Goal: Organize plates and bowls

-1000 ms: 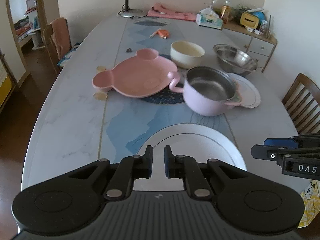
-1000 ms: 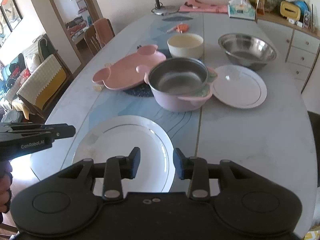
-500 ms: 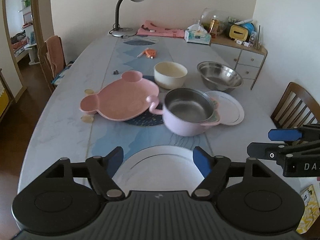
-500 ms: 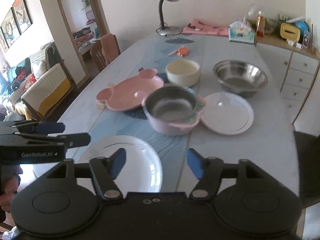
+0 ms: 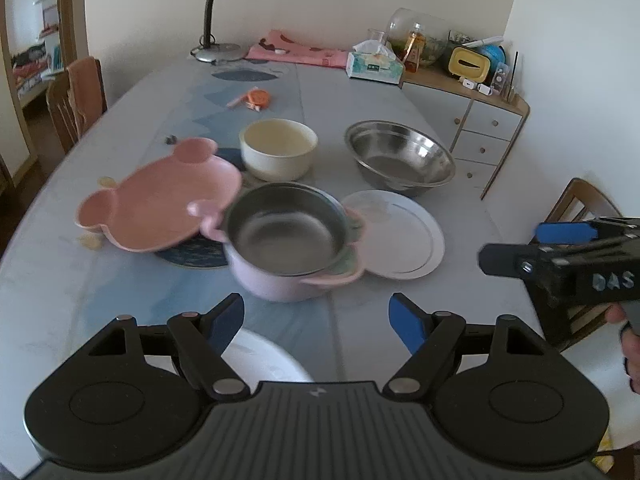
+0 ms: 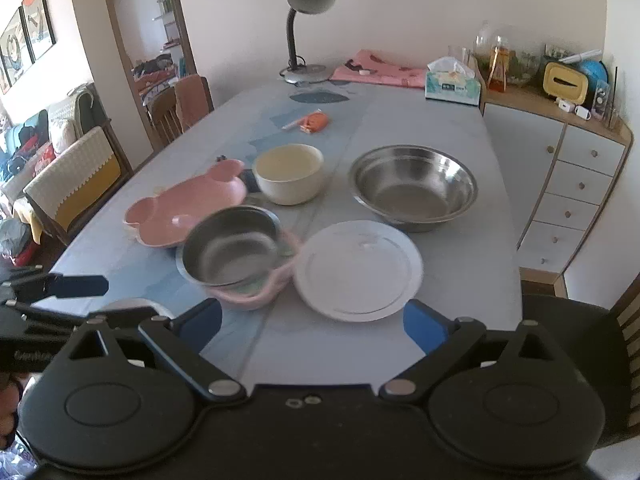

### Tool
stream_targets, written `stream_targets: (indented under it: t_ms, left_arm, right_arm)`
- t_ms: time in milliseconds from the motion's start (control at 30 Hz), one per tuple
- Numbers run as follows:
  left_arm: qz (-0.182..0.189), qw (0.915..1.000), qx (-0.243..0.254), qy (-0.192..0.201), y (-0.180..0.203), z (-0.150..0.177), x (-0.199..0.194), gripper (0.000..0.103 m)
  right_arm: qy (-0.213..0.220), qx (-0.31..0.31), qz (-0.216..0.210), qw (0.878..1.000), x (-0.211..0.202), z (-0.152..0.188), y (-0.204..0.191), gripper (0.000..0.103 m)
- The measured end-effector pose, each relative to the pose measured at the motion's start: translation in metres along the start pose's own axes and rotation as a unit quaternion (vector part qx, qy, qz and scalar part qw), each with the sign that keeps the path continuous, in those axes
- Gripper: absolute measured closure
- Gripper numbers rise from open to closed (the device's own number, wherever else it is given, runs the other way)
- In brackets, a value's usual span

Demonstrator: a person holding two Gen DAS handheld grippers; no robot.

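Observation:
A pink bear-shaped plate (image 5: 160, 204) (image 6: 188, 204), a cream bowl (image 5: 279, 148) (image 6: 289, 172), a steel bowl (image 5: 400, 158) (image 6: 414, 186), a pink pot with steel inside (image 5: 284, 240) (image 6: 236, 252) and a small white plate (image 5: 400, 234) (image 6: 358, 270) stand mid-table. A large white plate (image 5: 260, 356) (image 6: 132, 306) lies at the near edge, mostly hidden. My left gripper (image 5: 316, 320) is open and empty above it. My right gripper (image 6: 312, 322) is open and empty, near the small white plate. Each gripper shows in the other's view.
A desk lamp (image 6: 306, 24), pink cloth (image 6: 380, 68), tissue box (image 6: 452, 84) and an orange item (image 6: 314, 122) sit at the table's far end. A drawer cabinet (image 6: 568, 184) stands right. Chairs stand left (image 5: 76, 96) and right (image 5: 580, 204).
Both grippers have opened wide from nearly shut and have pulled up and back from the large white plate, which now sits lower in both views.

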State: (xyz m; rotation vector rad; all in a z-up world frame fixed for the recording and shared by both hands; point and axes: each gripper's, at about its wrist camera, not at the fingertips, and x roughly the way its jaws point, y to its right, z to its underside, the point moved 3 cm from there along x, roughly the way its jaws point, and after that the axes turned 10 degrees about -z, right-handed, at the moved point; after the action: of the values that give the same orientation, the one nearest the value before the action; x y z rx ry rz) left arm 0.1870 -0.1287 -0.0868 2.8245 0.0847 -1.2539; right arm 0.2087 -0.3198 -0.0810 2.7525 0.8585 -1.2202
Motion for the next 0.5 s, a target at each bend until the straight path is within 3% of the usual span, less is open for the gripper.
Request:
stream_targets:
  t_ms: [233,500]
  left_arm:
    - [-0.013,0.9991,-0.027,-0.031,0.048,-0.002,0.040,0.024]
    - [-0.033,0.9892,-0.120,-0.079,0.067,-0.004,0.089,0.024]
  right_arm:
    - [-0.031,0.013,-0.011,0.999,0.032,-0.018,0.068,0.006]
    - [-0.073,-0.001,-0.032,0.997,0.081,-0.035,0.114,0.011]
